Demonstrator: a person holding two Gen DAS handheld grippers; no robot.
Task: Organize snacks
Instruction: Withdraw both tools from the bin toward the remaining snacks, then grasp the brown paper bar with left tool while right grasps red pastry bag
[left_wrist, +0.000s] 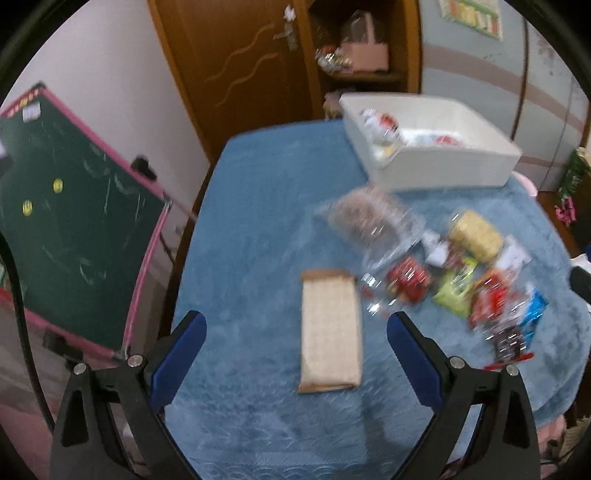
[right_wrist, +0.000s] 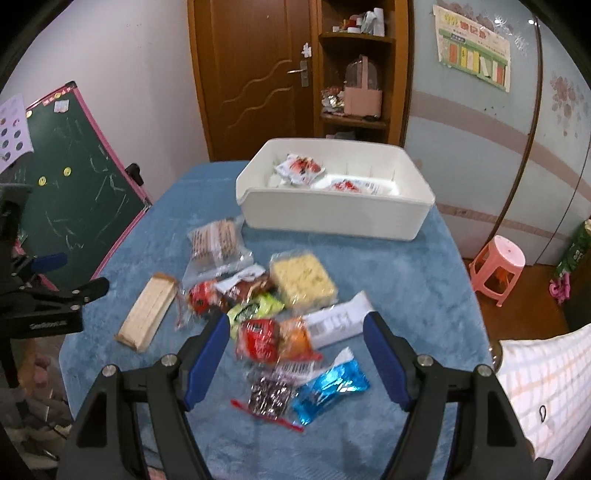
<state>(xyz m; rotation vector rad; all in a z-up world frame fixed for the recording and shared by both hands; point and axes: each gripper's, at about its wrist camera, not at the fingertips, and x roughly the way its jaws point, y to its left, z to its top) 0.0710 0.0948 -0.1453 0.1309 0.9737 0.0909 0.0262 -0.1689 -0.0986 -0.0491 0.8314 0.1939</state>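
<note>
Snacks in crinkly wrappers lie heaped on the blue plush tablecloth (right_wrist: 424, 266), and we judge that most of the sorting is not yet done: only a couple of red-and-white packets (right_wrist: 301, 168) sit inside the white plastic storage bin (right_wrist: 332, 214) at twelve o'clock. Our right gripper (right_wrist: 295, 354) hovers over the near end of the heap with its blue-padded jaws spread wide and nothing between them; the red foil snack packet (right_wrist: 258, 339) lies just ahead of the gap, slightly toward eleven o'clock, touching an orange packet (right_wrist: 295, 338) at its three o'clock side. A shiny blue foil pouch (right_wrist: 332, 387) rests nearer us, toward five o'clock. Our left gripper (left_wrist: 297, 347) is likewise wide open and empty, and the long flat tan wafer pack (left_wrist: 330, 332) lies between its fingers' line of sight, its long axis running twelve to six, almost straight along the gripper's reach. In the left view, which is blurred, the pile sits off at two o'clock, well apart from that gripper. We reckon the right hand is the nearer one for the heap, while the wafer pack suits the left, which would need to close across its narrow width.
</note>
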